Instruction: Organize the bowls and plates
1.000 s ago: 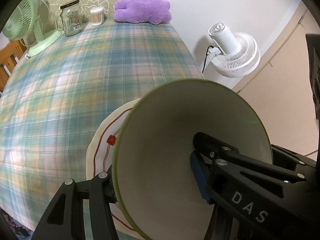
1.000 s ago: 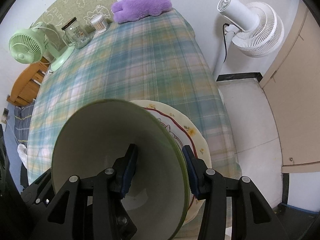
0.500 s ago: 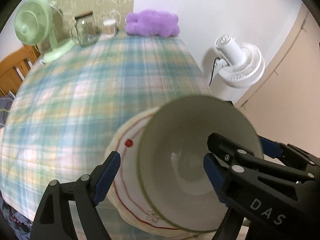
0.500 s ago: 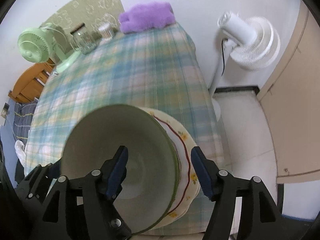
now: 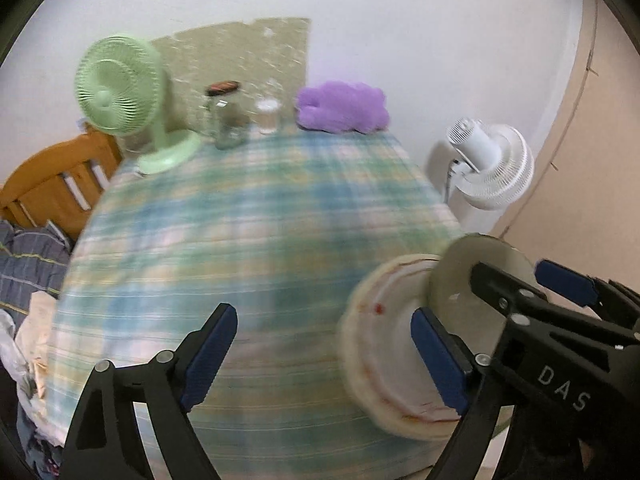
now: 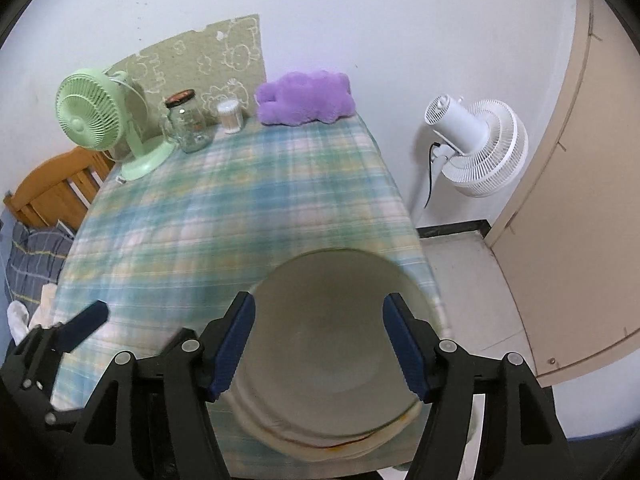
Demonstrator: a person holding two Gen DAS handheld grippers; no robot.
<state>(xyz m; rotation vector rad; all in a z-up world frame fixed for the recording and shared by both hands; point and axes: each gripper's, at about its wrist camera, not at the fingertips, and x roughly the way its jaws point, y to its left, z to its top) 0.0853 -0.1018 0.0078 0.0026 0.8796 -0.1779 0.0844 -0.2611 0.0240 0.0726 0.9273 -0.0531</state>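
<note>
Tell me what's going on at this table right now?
A person with a gripper in each hand has set a green-rimmed bowl on a cream plate near the edge of the plaid-covered table. Both the left gripper and the right gripper have just been opening; their pads stand clear of the bowl, which sits alone on the plate. Nothing is held now.

Ahead of the jaws, a plaid-covered table (image 6: pixel 248 216) meets a white wall (image 6: pixel 360 20). A white fan (image 6: pixel 476 148) stands right, a wooden chair (image 6: pixel 52 188) left, tiled floor (image 6: pixel 468 280) below.
</note>
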